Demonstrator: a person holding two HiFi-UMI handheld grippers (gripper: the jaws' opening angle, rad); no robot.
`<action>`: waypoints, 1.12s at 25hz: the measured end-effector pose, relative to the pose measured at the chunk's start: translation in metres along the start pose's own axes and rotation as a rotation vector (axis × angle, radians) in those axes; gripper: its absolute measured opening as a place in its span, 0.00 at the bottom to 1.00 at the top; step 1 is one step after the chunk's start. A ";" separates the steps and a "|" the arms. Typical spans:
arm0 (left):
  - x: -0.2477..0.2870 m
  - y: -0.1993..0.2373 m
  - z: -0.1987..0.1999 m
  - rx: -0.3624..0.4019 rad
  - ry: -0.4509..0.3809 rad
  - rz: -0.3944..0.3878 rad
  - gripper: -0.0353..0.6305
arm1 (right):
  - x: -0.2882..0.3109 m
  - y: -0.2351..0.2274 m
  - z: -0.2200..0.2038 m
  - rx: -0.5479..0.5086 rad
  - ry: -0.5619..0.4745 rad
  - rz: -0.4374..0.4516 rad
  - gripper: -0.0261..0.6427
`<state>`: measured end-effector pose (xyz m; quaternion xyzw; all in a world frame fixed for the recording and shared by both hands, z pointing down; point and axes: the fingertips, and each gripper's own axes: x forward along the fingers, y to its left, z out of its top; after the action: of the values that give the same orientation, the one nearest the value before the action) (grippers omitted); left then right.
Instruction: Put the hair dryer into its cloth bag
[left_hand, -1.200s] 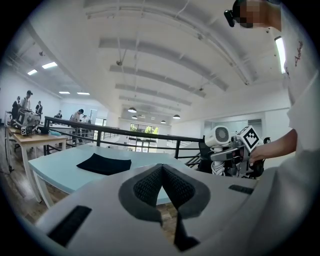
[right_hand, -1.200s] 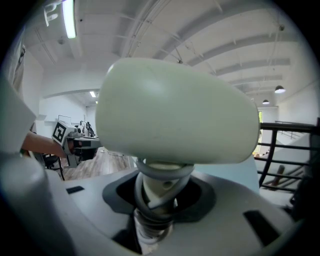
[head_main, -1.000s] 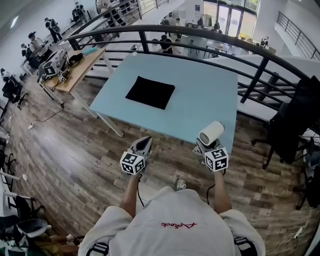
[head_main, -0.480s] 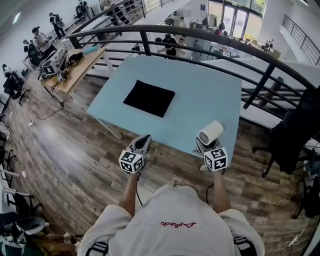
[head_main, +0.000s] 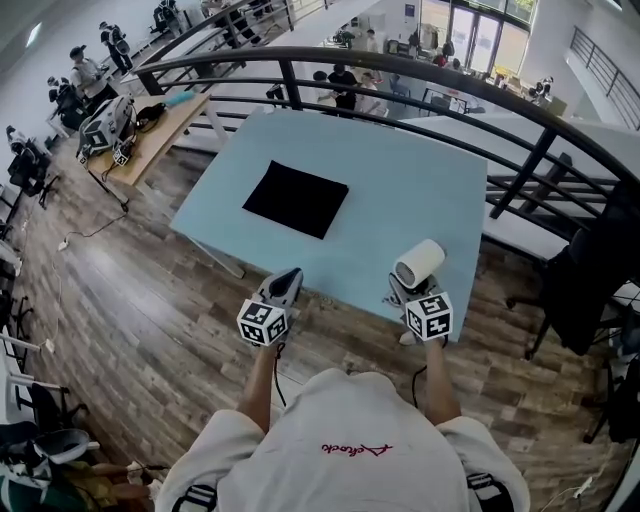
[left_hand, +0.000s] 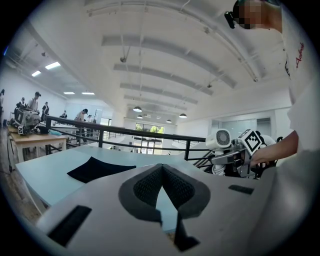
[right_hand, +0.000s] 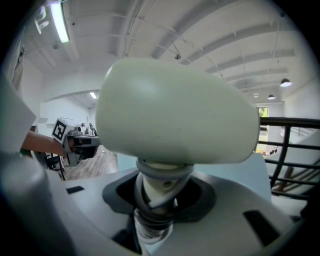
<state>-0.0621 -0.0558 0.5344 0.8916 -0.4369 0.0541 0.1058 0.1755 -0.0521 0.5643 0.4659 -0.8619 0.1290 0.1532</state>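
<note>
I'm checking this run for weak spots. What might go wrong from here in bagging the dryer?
The black cloth bag lies flat on the light blue table with no open mouth visible; the shut, empty left gripper may just push it around. The right gripper holds the white hair dryer only by its cord-wrapped handle, bulky head above, so it might tilt or snag.
</note>
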 end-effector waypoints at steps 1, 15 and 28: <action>0.000 0.001 -0.001 -0.003 0.001 0.003 0.06 | 0.002 0.000 0.001 -0.002 0.001 0.004 0.28; -0.017 0.011 -0.028 -0.052 0.041 0.042 0.06 | 0.022 0.027 -0.024 0.002 0.066 0.073 0.28; 0.010 0.056 -0.033 -0.077 0.042 0.041 0.06 | 0.072 0.018 -0.003 -0.011 0.073 0.077 0.28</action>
<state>-0.1000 -0.0892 0.5767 0.8764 -0.4545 0.0581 0.1482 0.1227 -0.0965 0.5933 0.4266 -0.8737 0.1468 0.1821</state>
